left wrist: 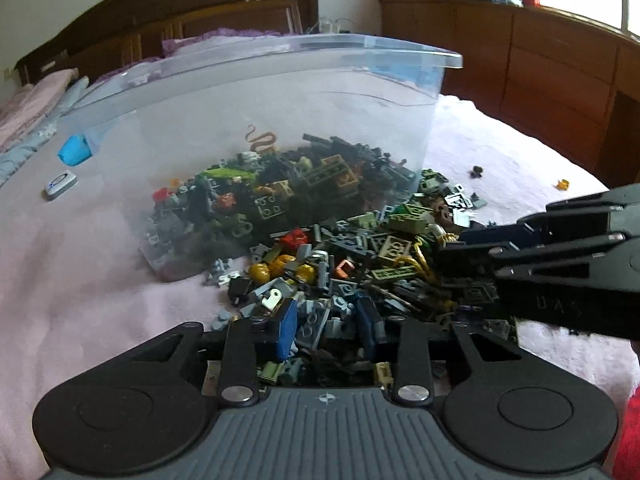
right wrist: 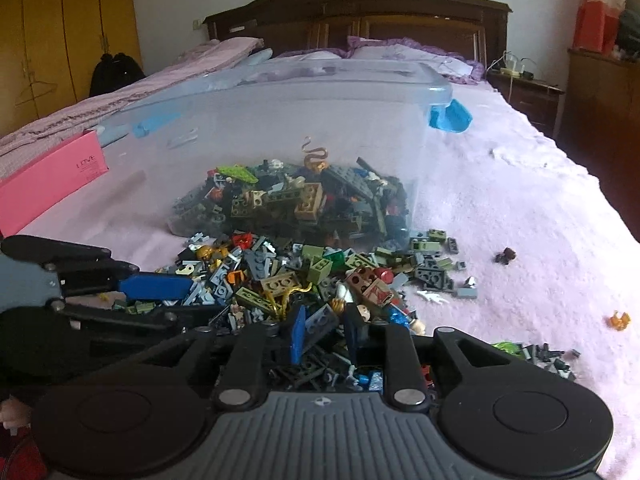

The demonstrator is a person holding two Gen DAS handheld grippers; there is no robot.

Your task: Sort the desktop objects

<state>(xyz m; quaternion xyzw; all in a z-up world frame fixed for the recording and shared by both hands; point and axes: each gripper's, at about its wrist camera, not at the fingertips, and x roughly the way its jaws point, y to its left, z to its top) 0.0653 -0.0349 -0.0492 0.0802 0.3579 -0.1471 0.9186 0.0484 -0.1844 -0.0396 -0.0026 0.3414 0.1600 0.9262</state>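
A pile of small toy bricks [left wrist: 360, 264] lies on the pink bedspread and spills from a clear plastic bin [left wrist: 280, 92] tipped on its side; more bricks sit inside it. The pile [right wrist: 304, 280] and bin [right wrist: 304, 96] also show in the right wrist view. My left gripper [left wrist: 330, 320] is open, its blue pads down in the near edge of the pile with bricks between them. My right gripper [right wrist: 324, 330] is open the same way, pads in the pile. The right gripper's fingers [left wrist: 520, 240] reach in from the right in the left wrist view; the left gripper's fingers [right wrist: 152, 286] show at left.
A pink box [right wrist: 52, 178] lies left of the bin. Stray bricks [right wrist: 505, 255] and an orange piece [right wrist: 618, 320] lie on the bedspread to the right. A small white device [left wrist: 61, 185] lies left. A wooden headboard [right wrist: 360, 8] and cabinets [left wrist: 520, 60] stand behind.
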